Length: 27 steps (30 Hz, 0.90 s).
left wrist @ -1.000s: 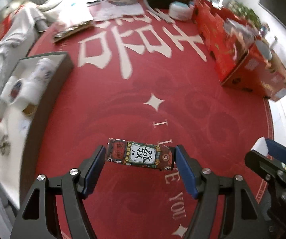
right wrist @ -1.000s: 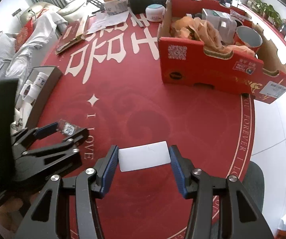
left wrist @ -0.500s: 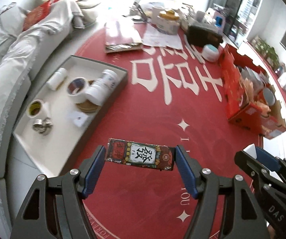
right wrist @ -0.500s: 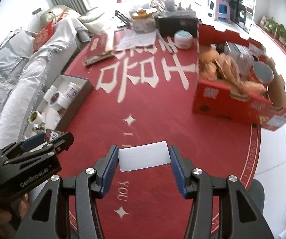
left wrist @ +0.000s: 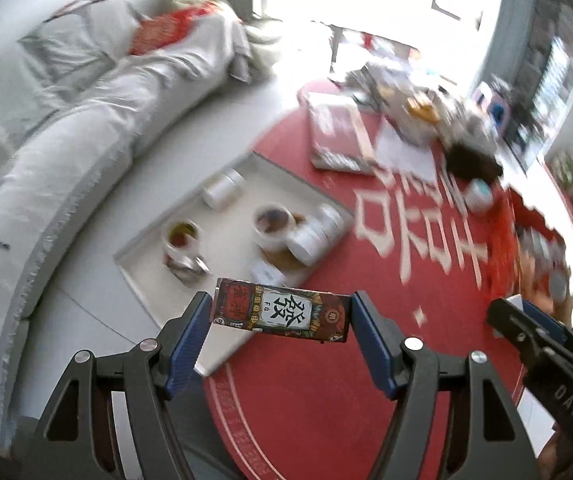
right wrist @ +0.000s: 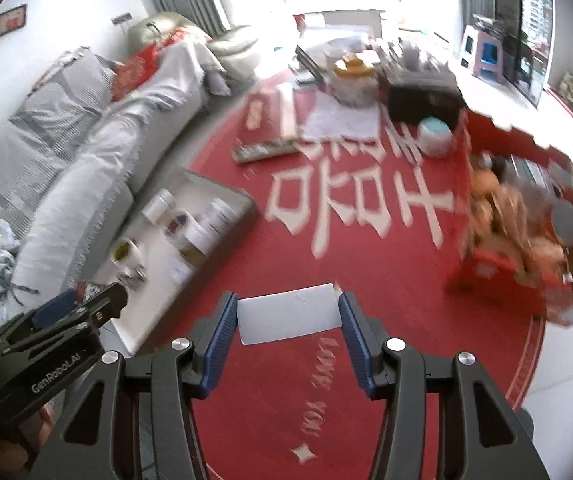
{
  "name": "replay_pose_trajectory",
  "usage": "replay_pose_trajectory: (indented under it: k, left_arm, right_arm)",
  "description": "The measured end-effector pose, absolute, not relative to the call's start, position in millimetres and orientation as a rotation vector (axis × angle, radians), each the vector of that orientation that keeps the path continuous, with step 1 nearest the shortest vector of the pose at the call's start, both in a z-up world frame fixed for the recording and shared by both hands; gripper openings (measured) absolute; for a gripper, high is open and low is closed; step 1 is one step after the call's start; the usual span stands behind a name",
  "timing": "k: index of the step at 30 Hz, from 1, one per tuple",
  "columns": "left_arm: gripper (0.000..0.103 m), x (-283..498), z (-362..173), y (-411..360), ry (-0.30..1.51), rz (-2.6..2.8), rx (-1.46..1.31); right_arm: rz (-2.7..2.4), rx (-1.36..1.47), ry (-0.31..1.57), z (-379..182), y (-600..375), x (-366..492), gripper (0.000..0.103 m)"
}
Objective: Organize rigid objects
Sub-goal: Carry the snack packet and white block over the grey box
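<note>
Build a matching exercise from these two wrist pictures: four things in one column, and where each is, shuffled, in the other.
Things
1. patterned box
2. plain white box
3. tape roll
4. pale blue jar

Places
A. in the white tray
B. between the left tongs
C. on the red mat, beside the red carton
D. between the right tongs

Pairs: 1-B, 2-D, 3-A, 4-C
</note>
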<state>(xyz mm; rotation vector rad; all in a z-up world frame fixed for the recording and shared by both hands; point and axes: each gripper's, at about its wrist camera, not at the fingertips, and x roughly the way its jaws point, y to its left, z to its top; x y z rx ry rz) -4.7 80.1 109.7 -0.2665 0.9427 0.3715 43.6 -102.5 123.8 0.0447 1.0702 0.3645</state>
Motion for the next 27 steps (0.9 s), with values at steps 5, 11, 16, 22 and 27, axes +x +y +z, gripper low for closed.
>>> replay_pose_trajectory:
  k: [5, 11, 16, 22, 27]
  left_arm:
    - [0.073, -4, 144, 111, 0.876, 0.427, -0.319]
    - [0.073, 0, 157, 138, 0.824, 0.519, -0.343]
    - [0.073, 6, 125, 155, 0.881, 0.599, -0.336]
    - [0.073, 2, 78, 162, 0.975, 0.621, -0.351]
    - [0.073, 0, 52, 165, 1.024, 0.625, -0.358]
  right_arm:
    - [0.427, 0.069, 1.015, 164, -84, 72, 0.053]
    - [0.467, 0.054, 0.907, 213, -59, 105, 0.053]
    - [0.512, -0.007, 0.899, 213, -27, 115, 0.053]
    - [0.559, -0.075, 1.011, 161, 7, 105, 0.053]
    - [0.578, -0.133, 1.111, 117, 24, 90, 0.053]
